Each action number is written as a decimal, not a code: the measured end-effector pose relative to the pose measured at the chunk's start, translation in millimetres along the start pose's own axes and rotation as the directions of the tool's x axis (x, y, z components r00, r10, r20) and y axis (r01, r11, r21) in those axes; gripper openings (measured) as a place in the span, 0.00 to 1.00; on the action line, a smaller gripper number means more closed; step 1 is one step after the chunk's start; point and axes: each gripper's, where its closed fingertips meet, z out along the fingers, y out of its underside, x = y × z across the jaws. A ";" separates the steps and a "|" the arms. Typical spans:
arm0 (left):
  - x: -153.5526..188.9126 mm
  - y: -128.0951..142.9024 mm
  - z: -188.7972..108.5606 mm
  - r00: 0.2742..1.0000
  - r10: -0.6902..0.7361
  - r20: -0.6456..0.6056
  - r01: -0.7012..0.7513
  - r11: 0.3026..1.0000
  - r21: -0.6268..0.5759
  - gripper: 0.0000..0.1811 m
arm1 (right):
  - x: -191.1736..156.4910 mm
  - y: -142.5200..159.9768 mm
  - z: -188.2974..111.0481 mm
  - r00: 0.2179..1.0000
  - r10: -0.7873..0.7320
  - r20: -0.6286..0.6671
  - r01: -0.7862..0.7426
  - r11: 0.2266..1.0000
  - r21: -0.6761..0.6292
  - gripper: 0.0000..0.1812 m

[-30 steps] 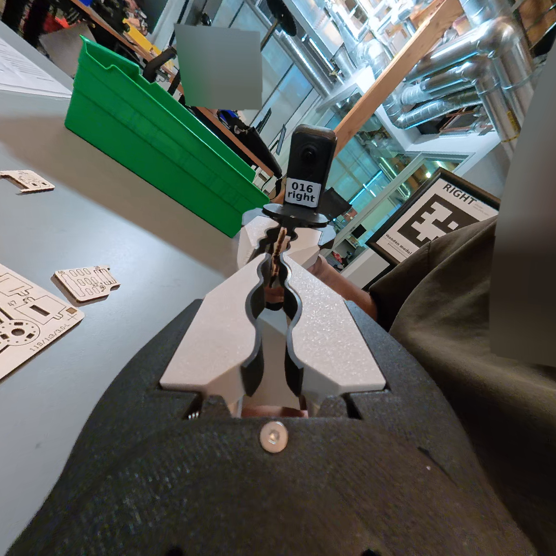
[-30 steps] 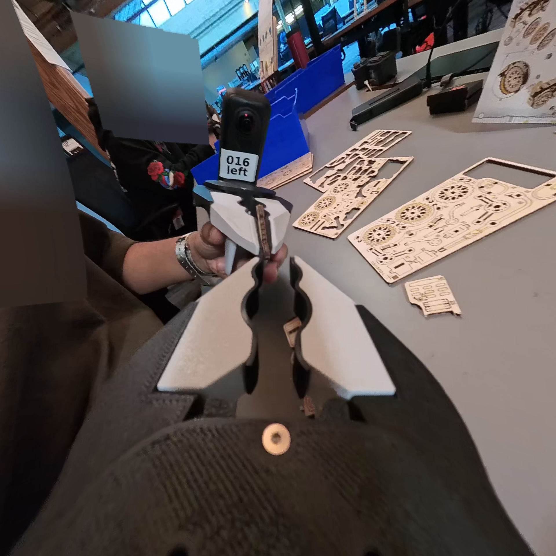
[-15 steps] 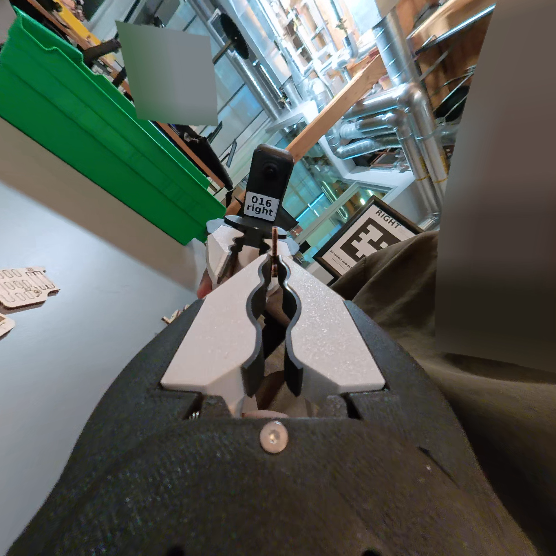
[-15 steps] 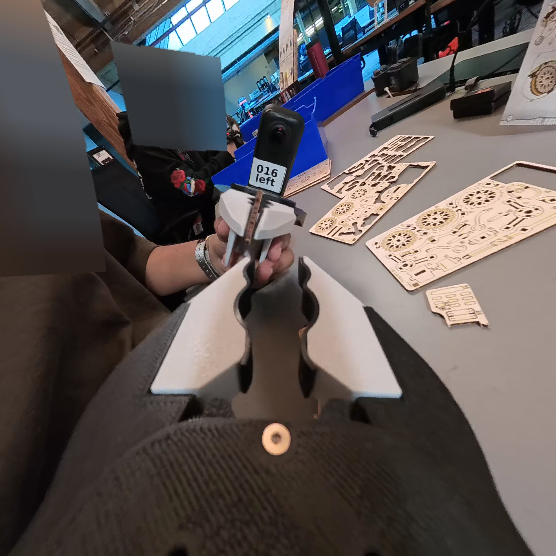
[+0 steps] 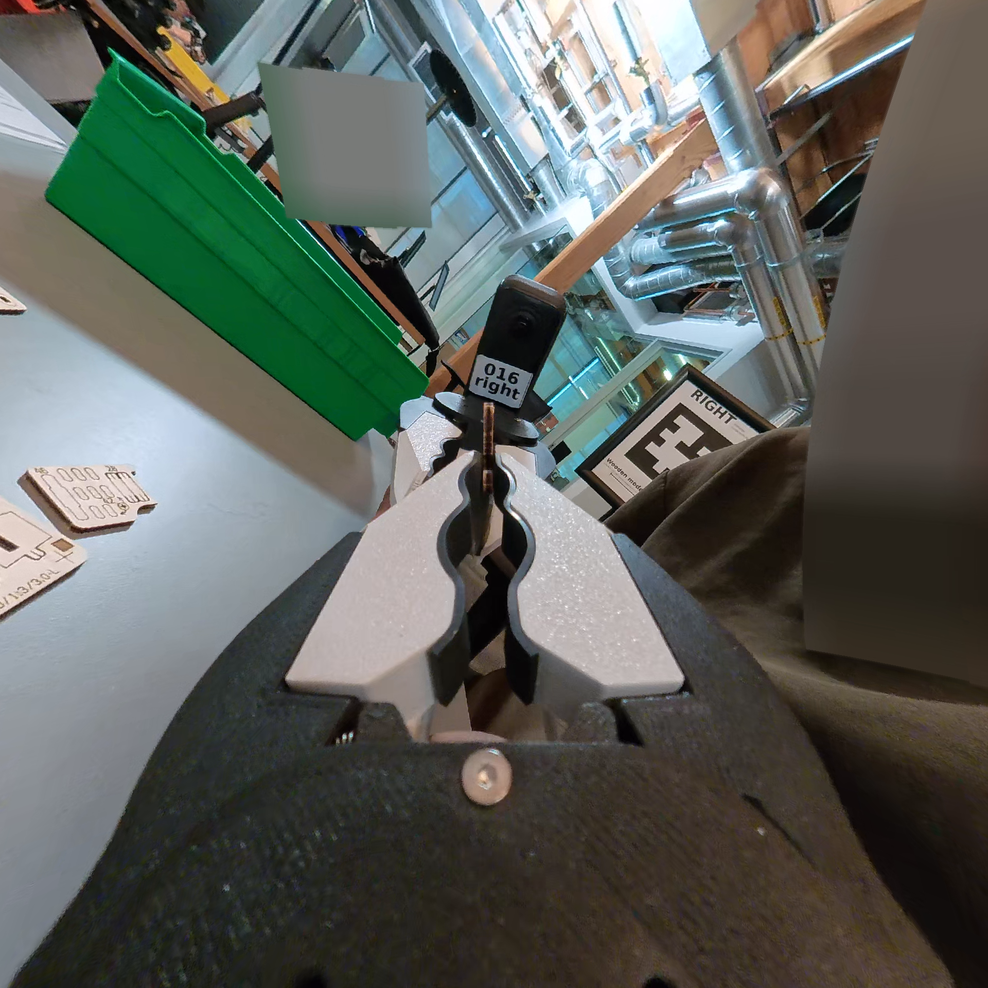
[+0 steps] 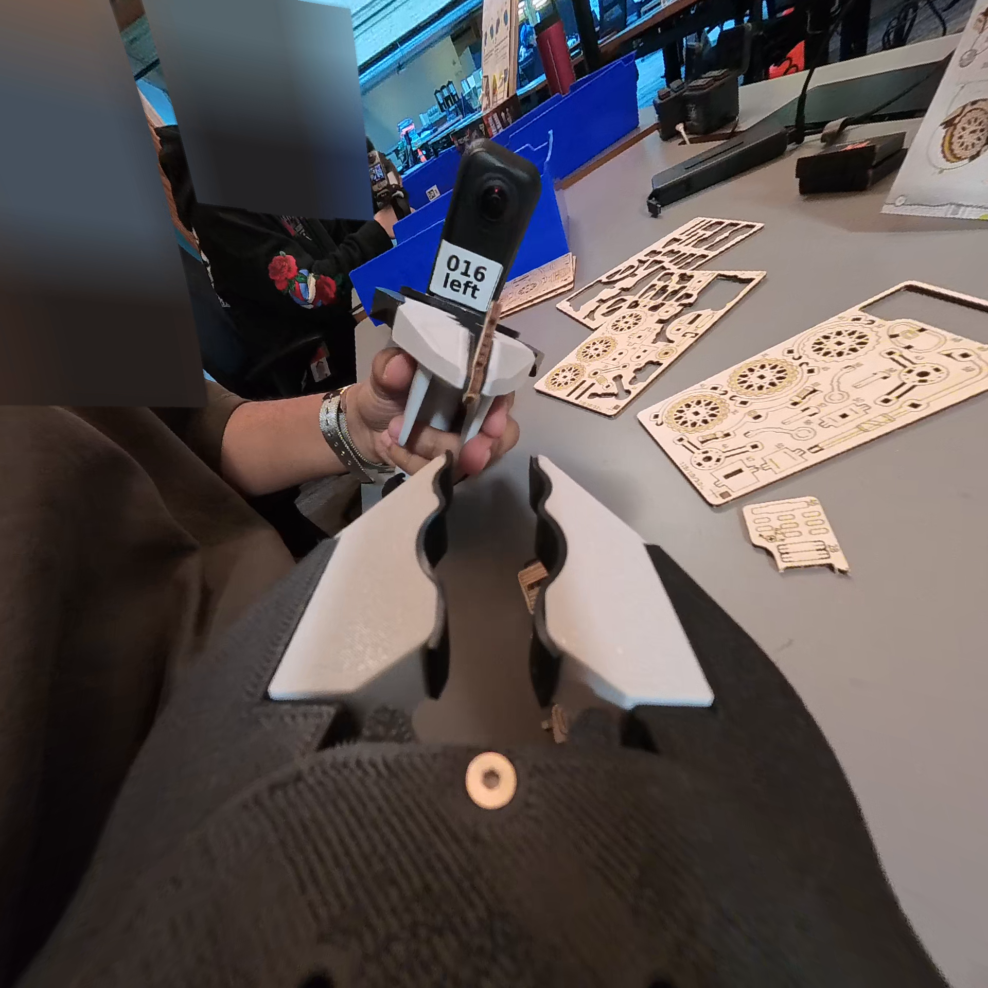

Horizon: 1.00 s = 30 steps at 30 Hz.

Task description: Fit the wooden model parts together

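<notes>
Grey matte table (image 6: pixel 802 695); thin flat wooden part (image 5: pixel 487 454) in left tool (image 5: pixel 486 481).

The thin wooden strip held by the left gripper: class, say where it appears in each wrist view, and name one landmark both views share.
Left wrist view: wooden strip stands edge-on at centre, clamped at the left gripper tips.
Right wrist view: left of centre, upright in that gripper.
Shared landmark: small slotted wooden card.

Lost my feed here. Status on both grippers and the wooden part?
Left gripper shut on thin wooden part, held edge-on. Right gripper open, holding nothing, facing it. Nothing between them; part sheets flat on grey table.
</notes>
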 end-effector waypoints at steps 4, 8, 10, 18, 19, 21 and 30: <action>-0.7 -1.3 -0.9 1.000 0.000 0.004 0.000 1.000 0.007 0.00 | 2.1 -3.1 -2.0 1.000 -0.005 -0.013 0.005 1.000 0.016 0.14; -1.3 -1.9 -1.3 1.000 -0.005 0.004 0.005 1.000 0.010 0.00 | 4.4 -8.1 -5.1 1.000 -0.002 -0.024 0.003 0.999 0.044 0.14; -1.9 -2.1 -1.5 1.000 -0.008 0.006 0.008 1.000 0.012 0.00 | 5.8 -10.5 -6.7 1.000 0.003 -0.029 -0.002 0.998 0.059 0.13; -2.3 -4.9 -3.0 1.000 -0.031 -0.002 0.031 0.999 0.032 0.00 | 10.5 -19.0 -12.9 0.999 0.034 -0.041 -0.029 0.993 0.116 0.13; -2.2 -5.6 -3.3 0.999 -0.036 -0.005 0.036 0.999 0.037 0.00 | 11.1 -19.8 -13.5 0.998 0.038 -0.042 -0.032 0.992 0.121 0.13; -2.1 -7.1 -4.1 0.999 -0.048 -0.012 0.048 0.998 0.047 0.00 | 12.0 -21.2 -14.6 0.998 0.044 -0.043 -0.039 0.991 0.131 0.13; -3.5 -10.0 -5.9 0.998 -0.065 -0.012 0.066 0.996 0.067 0.00 | 14.4 -23.8 -17.2 0.997 0.049 -0.057 -0.040 0.988 0.149 0.13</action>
